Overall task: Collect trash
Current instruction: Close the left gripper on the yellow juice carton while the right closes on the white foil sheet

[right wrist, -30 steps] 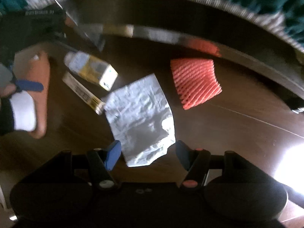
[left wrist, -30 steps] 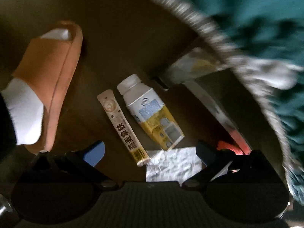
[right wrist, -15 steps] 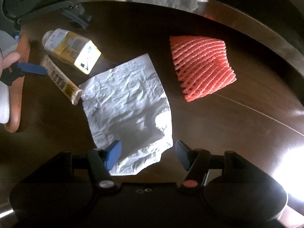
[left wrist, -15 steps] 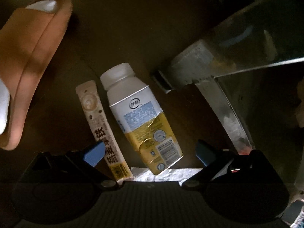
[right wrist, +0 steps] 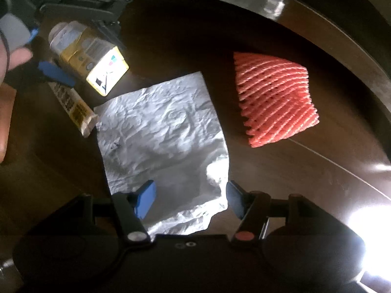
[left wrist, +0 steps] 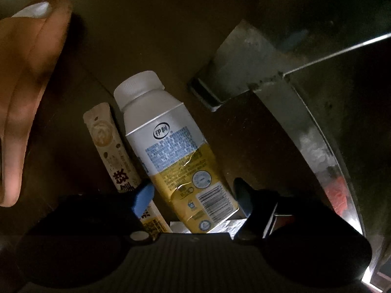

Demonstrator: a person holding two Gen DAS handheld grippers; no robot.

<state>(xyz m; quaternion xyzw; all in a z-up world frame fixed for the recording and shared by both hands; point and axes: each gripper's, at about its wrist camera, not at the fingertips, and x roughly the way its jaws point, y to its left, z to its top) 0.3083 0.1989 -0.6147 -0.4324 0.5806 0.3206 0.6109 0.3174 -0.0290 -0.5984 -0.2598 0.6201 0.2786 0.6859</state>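
A white and yellow milk carton point(left wrist: 176, 151) with a white cap lies on the dark floor, next to a long beige snack wrapper point(left wrist: 114, 151). My left gripper point(left wrist: 194, 195) is open, its jaws either side of the carton's lower end, apart from it. In the right wrist view the carton point(right wrist: 90, 56), the wrapper point(right wrist: 73, 105), a crumpled white paper point(right wrist: 166, 139) and a red foam fruit net point(right wrist: 273, 97) lie on the floor. My right gripper point(right wrist: 190, 200) is open over the paper's near edge. My left gripper's blue finger point(right wrist: 56, 73) shows beside the carton.
An orange slipper point(left wrist: 27, 92) with a white sock stands at the left. A metal furniture leg and curved metal rim point(left wrist: 268, 73) run behind and right of the carton. The rim point(right wrist: 317, 24) arcs behind the foam net. Glare brightens the floor at the right.
My left gripper moved closer down onto the carton, its jaws now flanking the carton's end. My right gripper lowered toward the white paper.
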